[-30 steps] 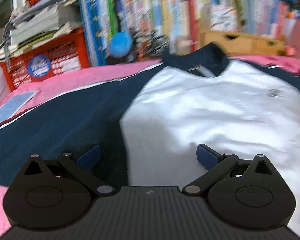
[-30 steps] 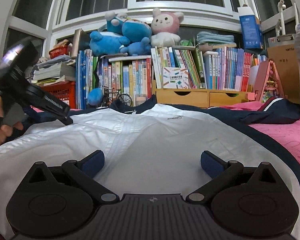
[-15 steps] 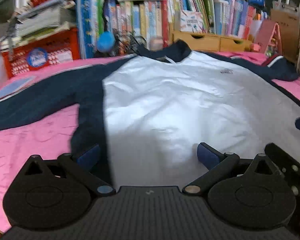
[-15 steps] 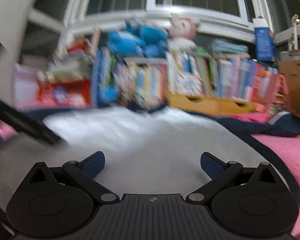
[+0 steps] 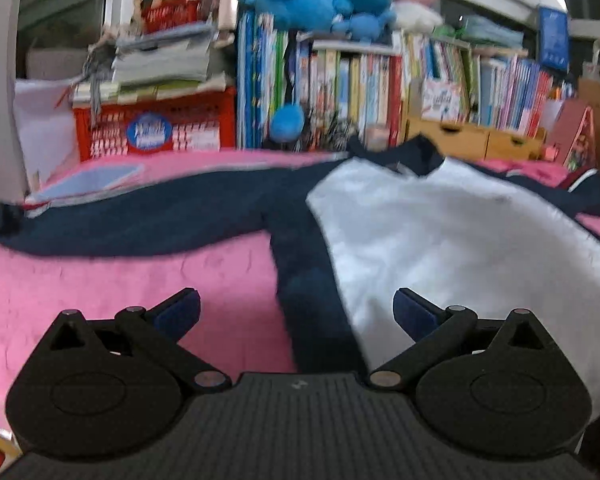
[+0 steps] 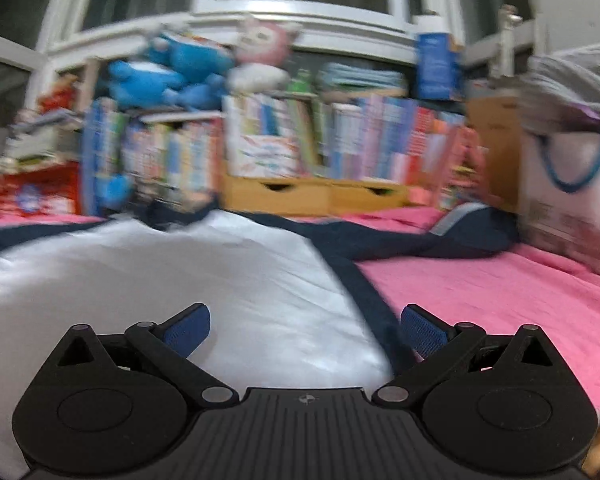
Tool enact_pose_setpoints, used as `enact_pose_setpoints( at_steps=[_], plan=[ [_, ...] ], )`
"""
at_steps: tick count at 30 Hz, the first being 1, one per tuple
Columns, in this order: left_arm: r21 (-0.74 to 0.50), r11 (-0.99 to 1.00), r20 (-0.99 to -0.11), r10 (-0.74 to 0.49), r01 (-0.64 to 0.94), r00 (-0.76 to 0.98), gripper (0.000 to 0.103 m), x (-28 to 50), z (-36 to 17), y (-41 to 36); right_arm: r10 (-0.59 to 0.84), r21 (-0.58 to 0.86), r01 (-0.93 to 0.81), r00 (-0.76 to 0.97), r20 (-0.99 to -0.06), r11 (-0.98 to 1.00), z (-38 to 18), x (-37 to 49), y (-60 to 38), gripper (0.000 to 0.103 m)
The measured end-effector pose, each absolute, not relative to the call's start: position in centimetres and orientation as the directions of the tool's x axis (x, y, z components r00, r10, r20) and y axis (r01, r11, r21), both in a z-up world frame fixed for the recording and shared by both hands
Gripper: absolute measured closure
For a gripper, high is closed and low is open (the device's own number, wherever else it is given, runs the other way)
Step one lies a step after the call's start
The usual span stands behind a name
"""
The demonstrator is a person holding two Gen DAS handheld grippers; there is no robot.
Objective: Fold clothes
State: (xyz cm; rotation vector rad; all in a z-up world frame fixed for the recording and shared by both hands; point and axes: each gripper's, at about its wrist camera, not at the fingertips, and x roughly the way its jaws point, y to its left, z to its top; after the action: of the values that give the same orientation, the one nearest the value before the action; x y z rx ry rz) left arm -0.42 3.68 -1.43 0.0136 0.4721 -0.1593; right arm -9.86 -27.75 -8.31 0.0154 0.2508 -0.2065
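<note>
A white-bodied jacket [image 5: 440,240] with navy sleeves and collar lies spread flat, front up, on a pink bed cover [image 5: 120,288]; no fold is yet made. Its one sleeve [image 5: 140,220] runs out straight across the cover toward a pale blue sheet [image 5: 92,178]; the other sleeve [image 6: 440,236] lies crumpled near a white carton [image 6: 572,208]. The left gripper [image 5: 296,312] hovers with jaws wide apart over the navy side seam at the hem, holding nothing. The right gripper [image 6: 306,330] likewise stands spread and empty above the opposite hem corner, where the navy edge meets the cover.

Risks, as judged from this arrangement: jaws closing low at the hem may pinch the bed cover together with the jacket and drag both. A bite on the upper layer alone would let the back panel lag and wrinkle. The smooth white cloth looks slippery and may slide from a shallow grip. Unequal lifting by the two grippers would skew the fold line. The bunched sleeve may fold in as a lump.
</note>
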Motion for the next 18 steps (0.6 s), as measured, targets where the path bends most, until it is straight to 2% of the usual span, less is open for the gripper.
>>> enact_pose_setpoints(
  at_steps=[3, 5, 9, 11, 13, 18],
  plan=[
    [-0.048, 0.980, -0.434, -0.194, 0.192, 0.880, 0.000, 0.7, -1.2, 2.5, -0.054, 0.035, 0.065, 0.965, -0.256, 0.997, -7.7, -9.1, -26.2, 0.000],
    [-0.050, 0.979, -0.454, -0.198, 0.198, 0.869, 0.000, 1.5, -1.8, 1.7, -0.017, 0.041, 0.030, 0.957, -0.290, 0.999, -7.6, -8.1, -25.2, 0.000],
    [-0.023, 0.983, -0.513, -0.167, 0.181, 0.842, 0.000, 2.1, -3.6, 1.1, -0.105, -0.028, 0.102, 0.919, -0.381, 0.994, -8.6, -6.5, -24.7, 0.000],
    [0.004, 0.987, -0.545, -0.135, 0.163, 0.827, 0.000, 2.2, -4.6, 1.3, -0.157, -0.020, 0.163, 0.905, -0.395, 0.986, -8.8, -6.5, -25.9, 0.000],
    [-0.026, 0.987, -0.525, -0.149, 0.159, 0.838, 0.000, 1.7, -4.5, 2.8, -0.219, -0.019, 0.231, 0.888, -0.405, 0.973, -8.6, -6.7, -27.2, 0.000],
    [0.032, 0.999, -0.481, -0.007, 0.025, 0.877, 0.000, 2.5, -2.9, 6.6, -0.226, -0.052, 0.223, 0.902, -0.368, 0.974, -6.8, -6.6, -28.1, 0.000]
  ],
)
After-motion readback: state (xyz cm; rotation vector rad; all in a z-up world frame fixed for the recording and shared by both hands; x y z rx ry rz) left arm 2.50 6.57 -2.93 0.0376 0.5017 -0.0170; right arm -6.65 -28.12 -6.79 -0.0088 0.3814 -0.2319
